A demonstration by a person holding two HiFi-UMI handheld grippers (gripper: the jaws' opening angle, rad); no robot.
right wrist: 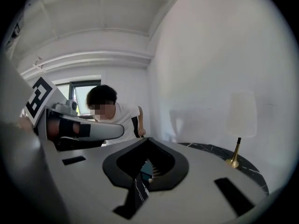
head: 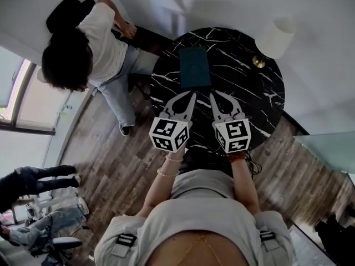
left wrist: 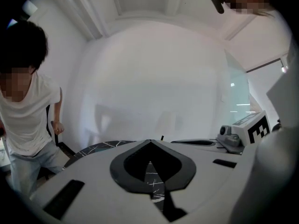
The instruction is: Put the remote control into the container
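Near edge of table (head: 260,93) hidden behind left gripper (head: 192,96) and right gripper (head: 212,96). Teal container (head: 194,67): lidded or open, cannot tell; right gripper view shows only sliver through hole between jaws. Lamp (head: 275,37) stem hidden under shade. Bystander (head: 33,180) at left cut by edge.

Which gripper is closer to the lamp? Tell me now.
The right gripper: it hangs on the side of the table where the lamp stands, and its own view shows the lamp. The left gripper hangs beside it, farther off.
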